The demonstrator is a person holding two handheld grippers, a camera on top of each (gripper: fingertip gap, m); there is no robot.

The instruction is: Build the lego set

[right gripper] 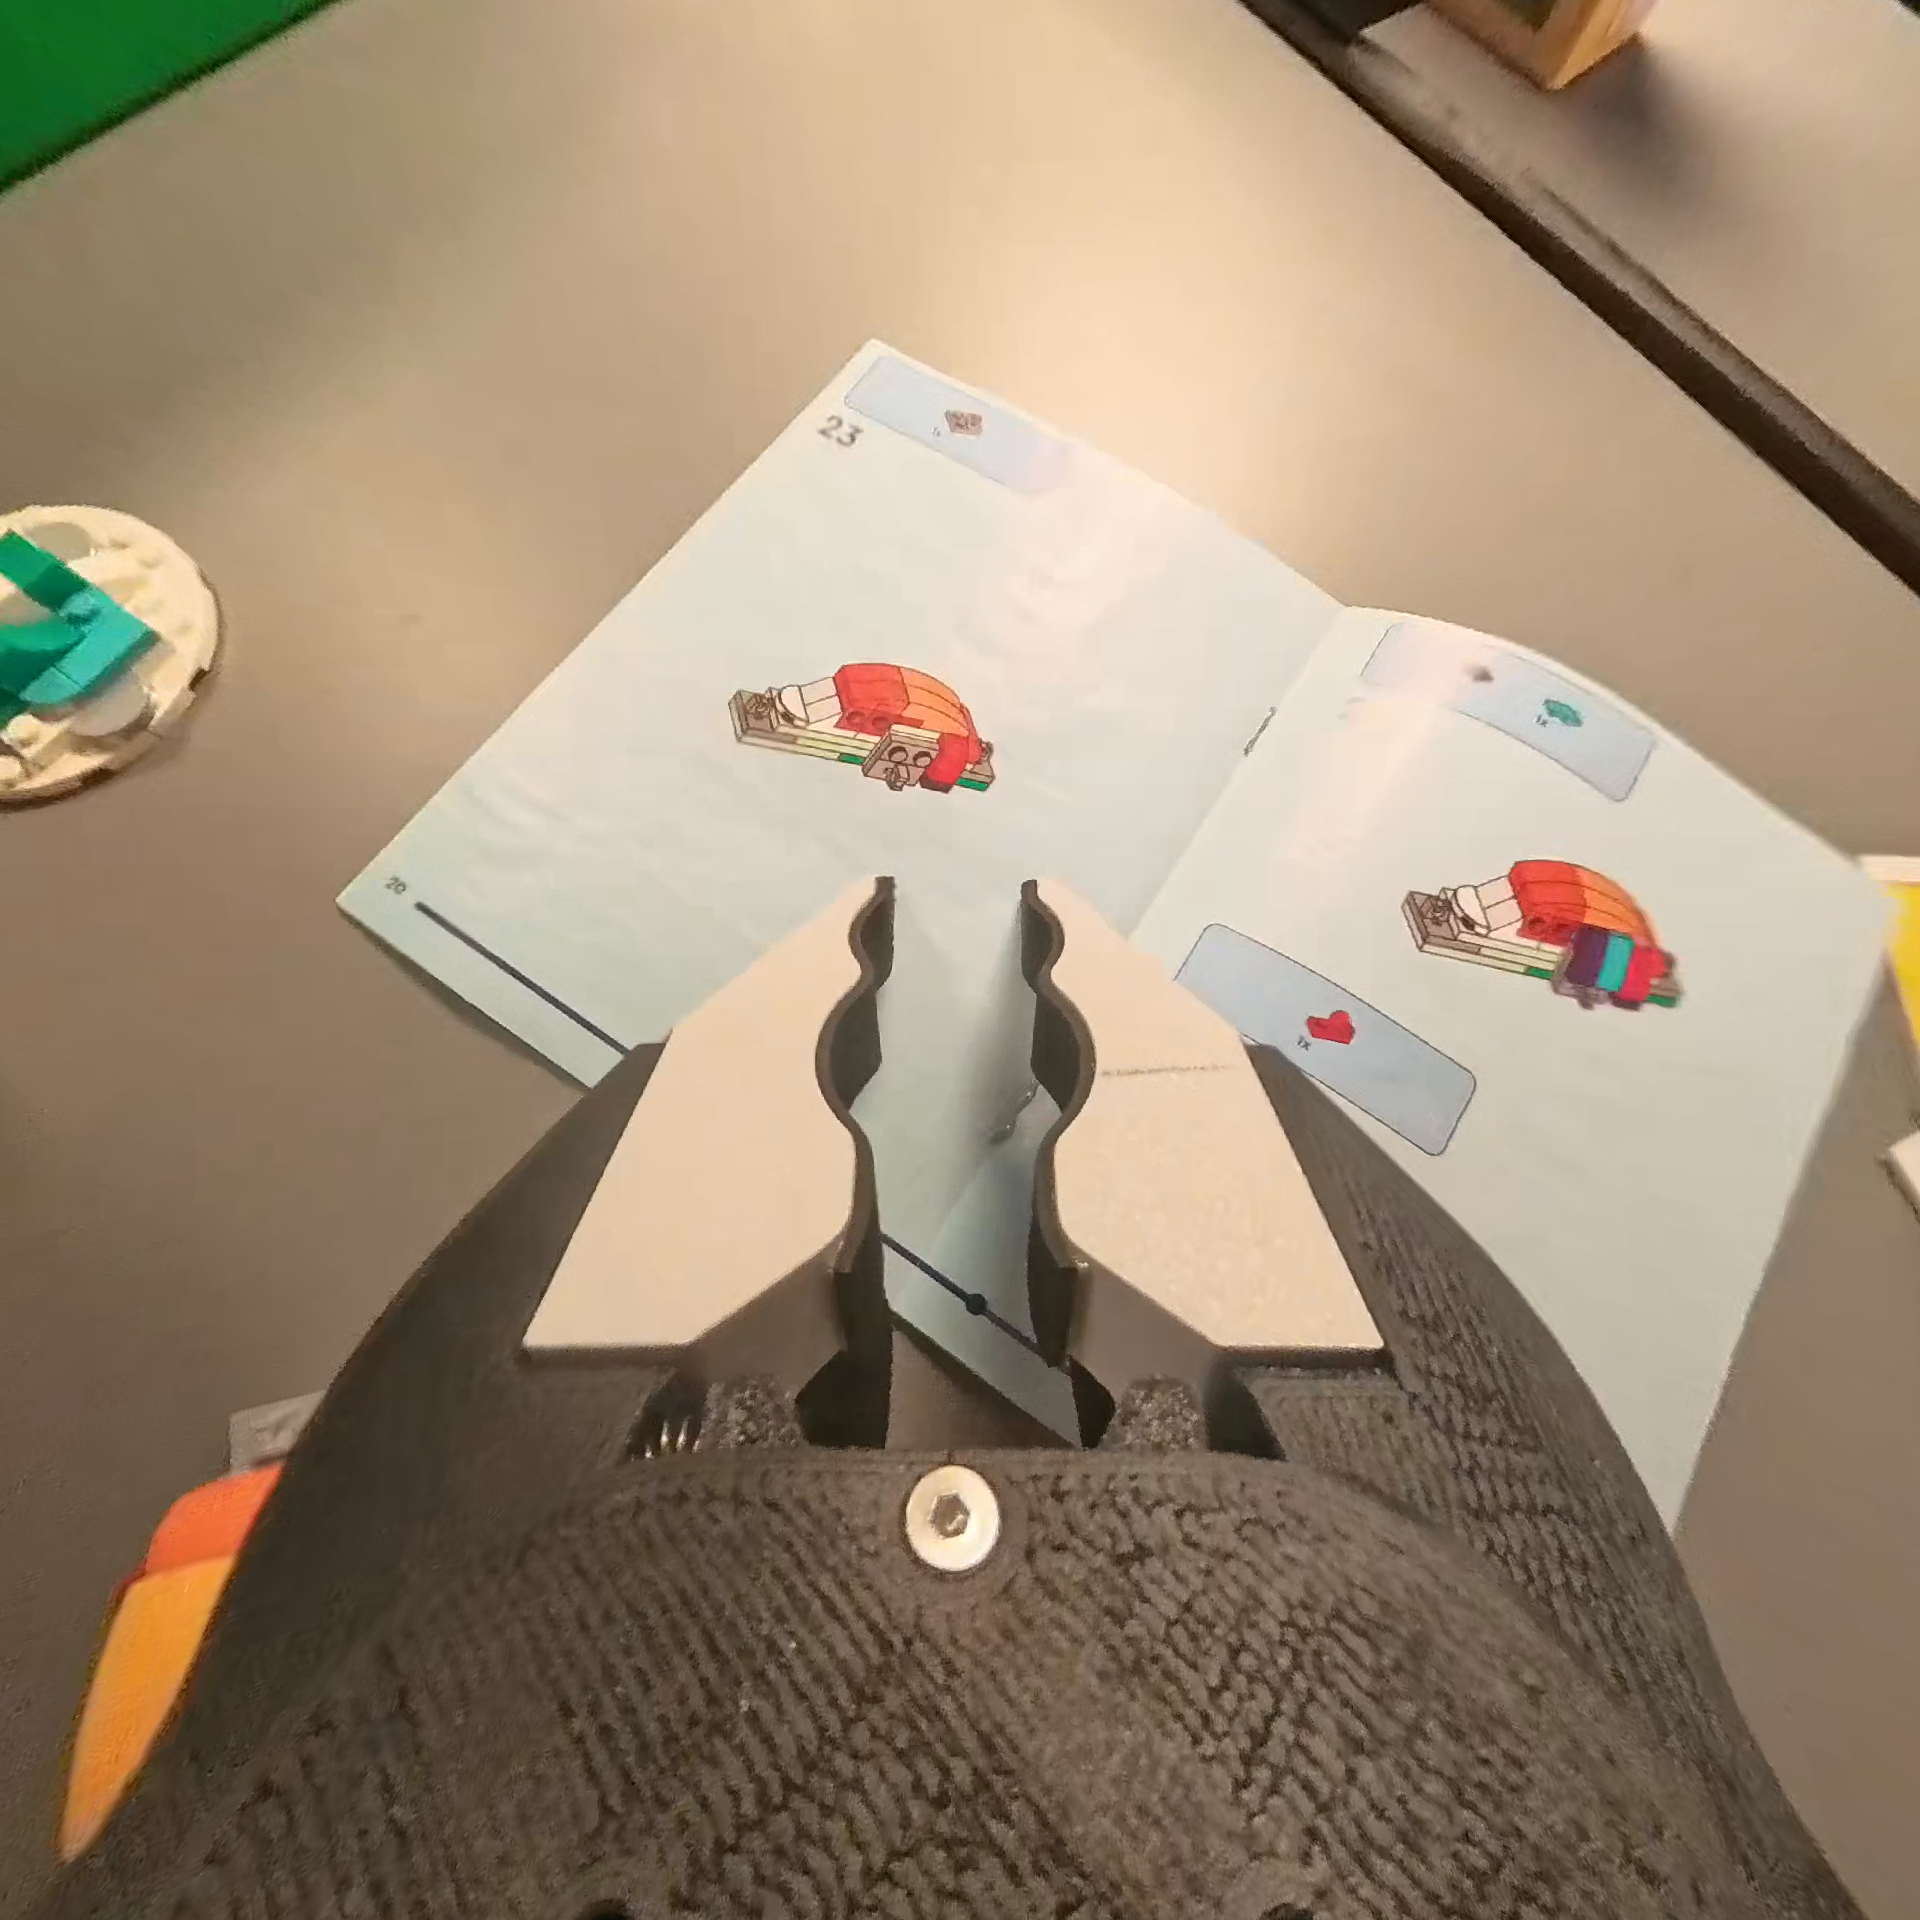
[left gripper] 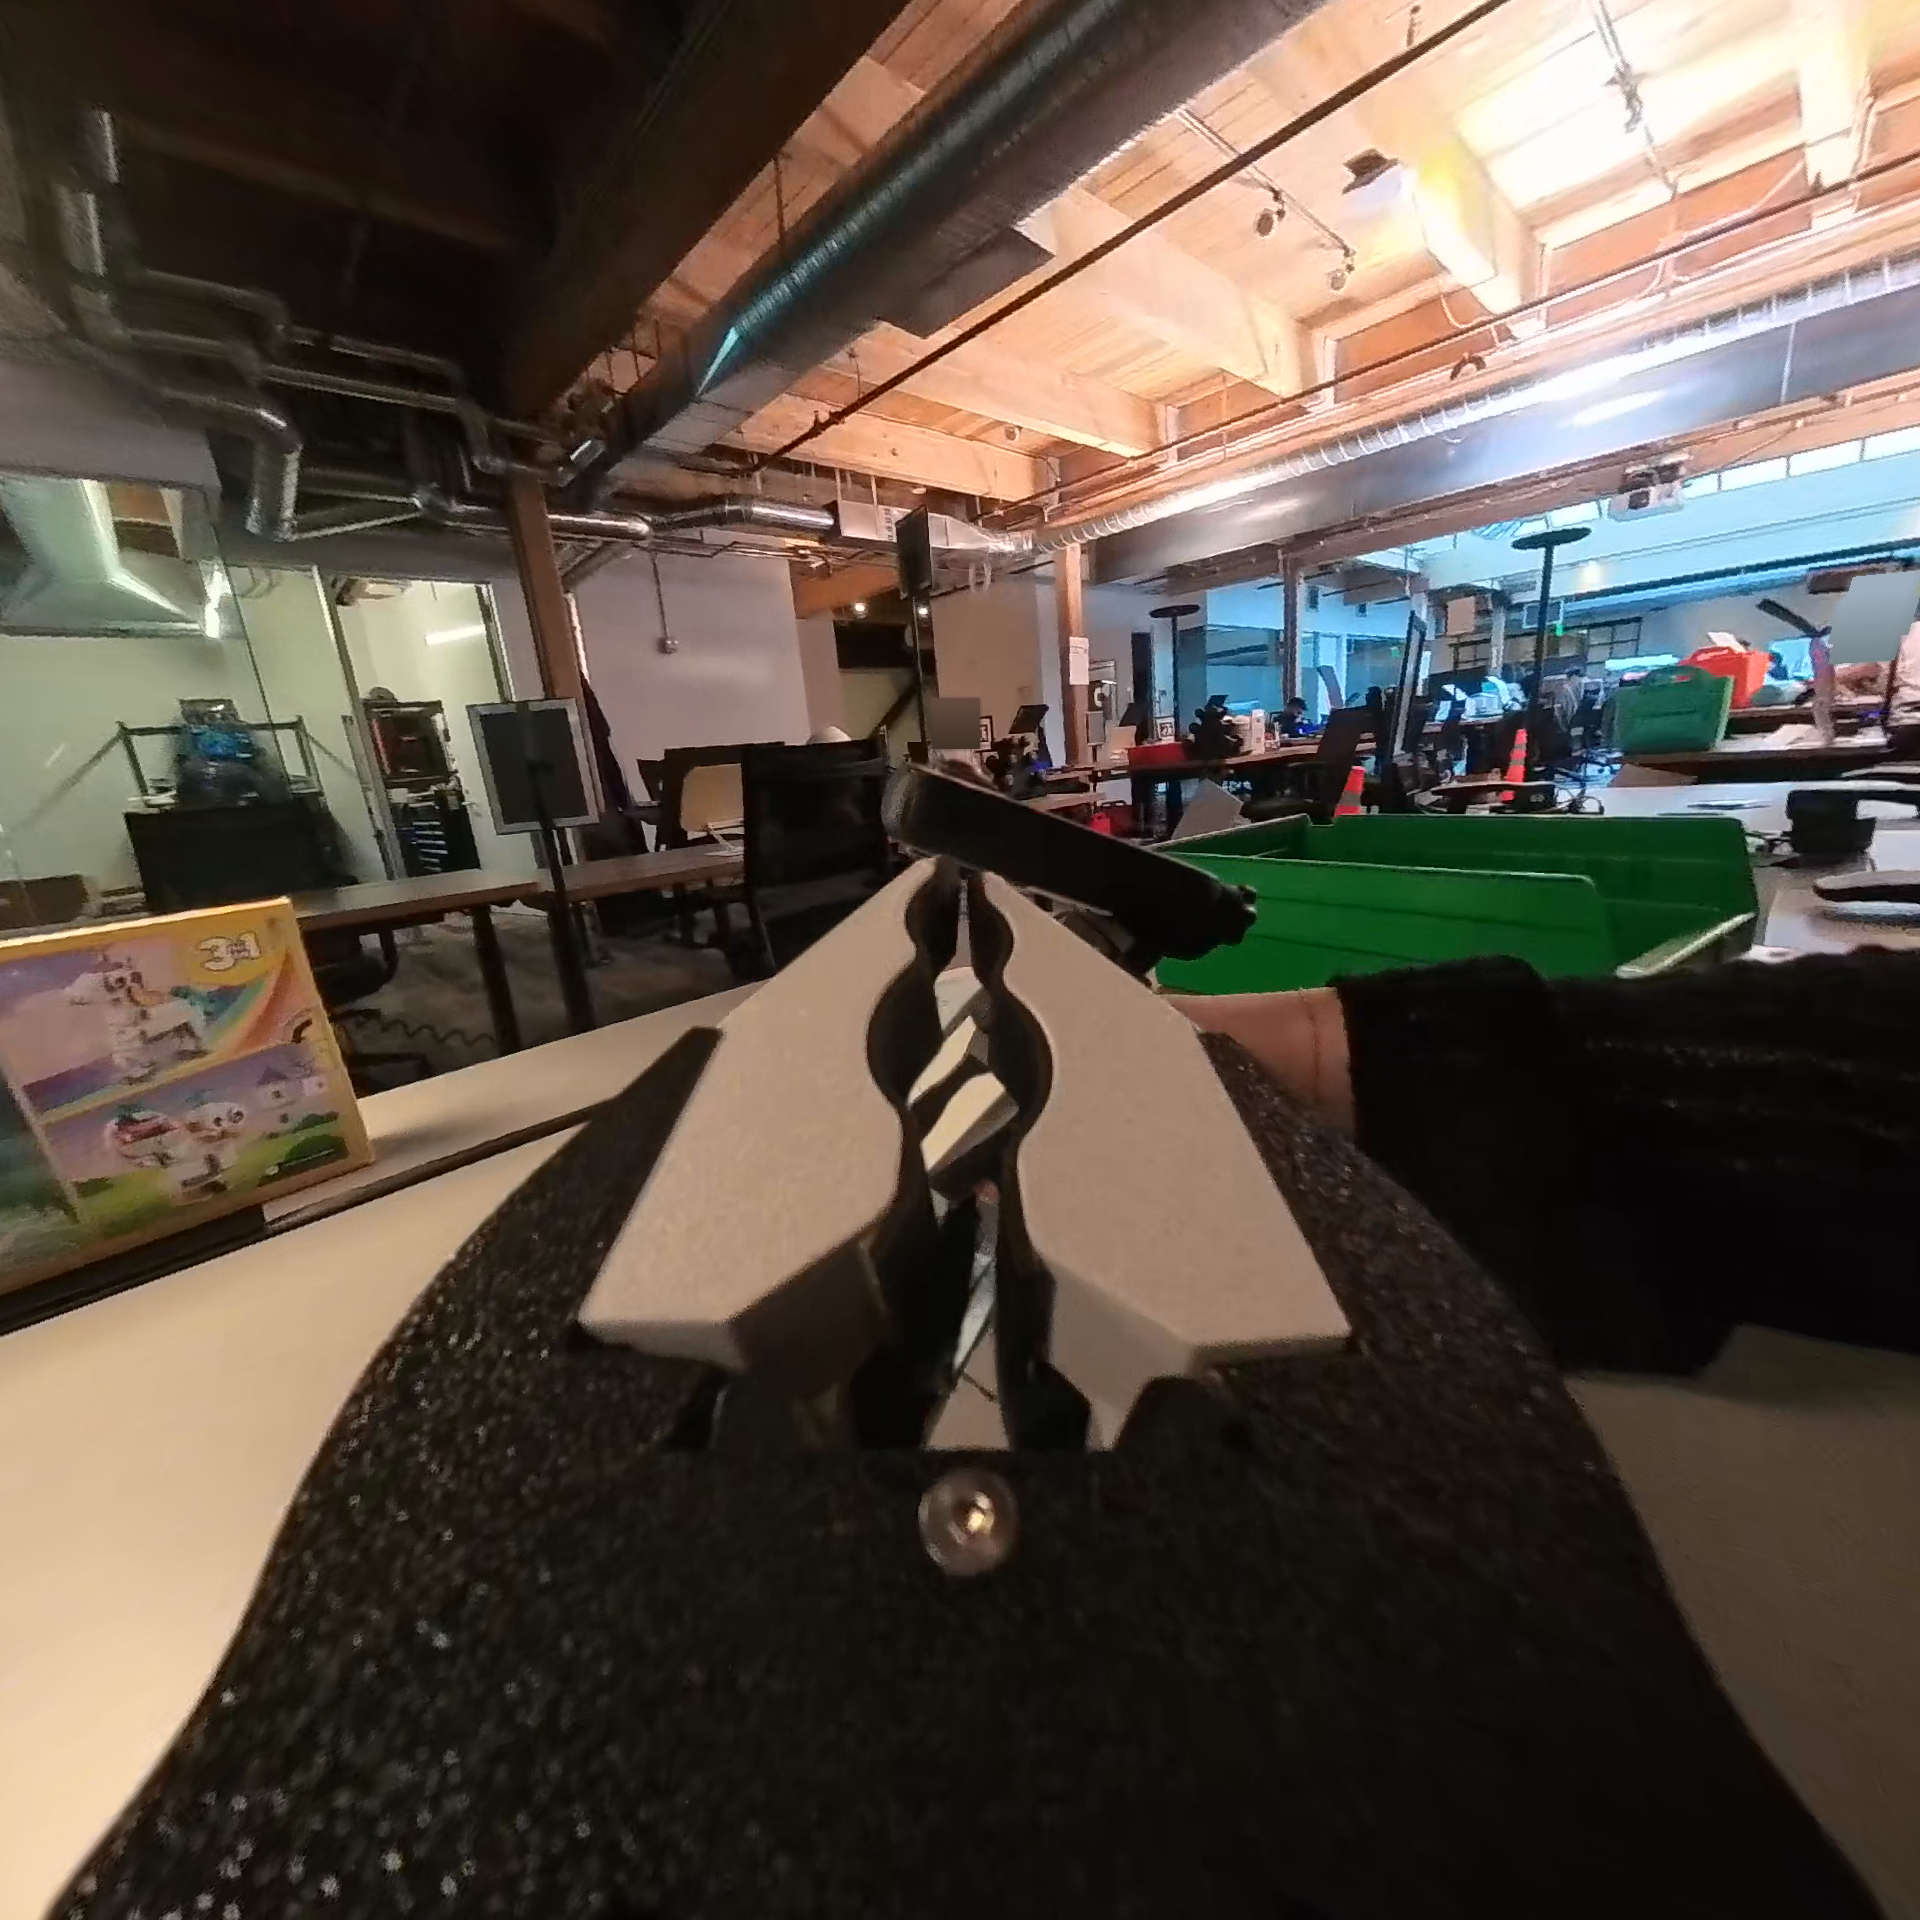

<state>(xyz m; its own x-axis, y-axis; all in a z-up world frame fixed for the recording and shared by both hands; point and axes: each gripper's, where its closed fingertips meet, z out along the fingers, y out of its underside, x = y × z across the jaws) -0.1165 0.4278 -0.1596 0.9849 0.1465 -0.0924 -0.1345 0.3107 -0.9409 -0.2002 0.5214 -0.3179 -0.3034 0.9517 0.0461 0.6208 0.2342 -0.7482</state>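
In the left wrist view my left gripper (left gripper: 961, 883) is shut, its fingertips together, and I see nothing between them. It is raised above the pale table (left gripper: 156, 1455) and points out into the room. A black bar-shaped part (left gripper: 1070, 852) crosses just beyond its tips, next to a hand in a black sleeve (left gripper: 1558, 1132). In the right wrist view my right gripper (right gripper: 956, 883) is open and empty, hovering over the open instruction booklet (right gripper: 935, 623). A red and orange brick assembly (right gripper: 156, 1621) lies at the lower left beside the gripper body. A white round plate with teal bricks (right gripper: 156, 623) lies at the left.
The set's yellow box (left gripper: 177, 1070) stands at the left on the table. A green divided bin (left gripper: 1455, 914) stands behind the hand; its corner shows in the right wrist view (right gripper: 125, 83). A dark table edge (right gripper: 1662, 312) runs at the upper right. Desks and chairs fill the room. The gap from one gripper's tips to the other's is roughly 20 centimeters.
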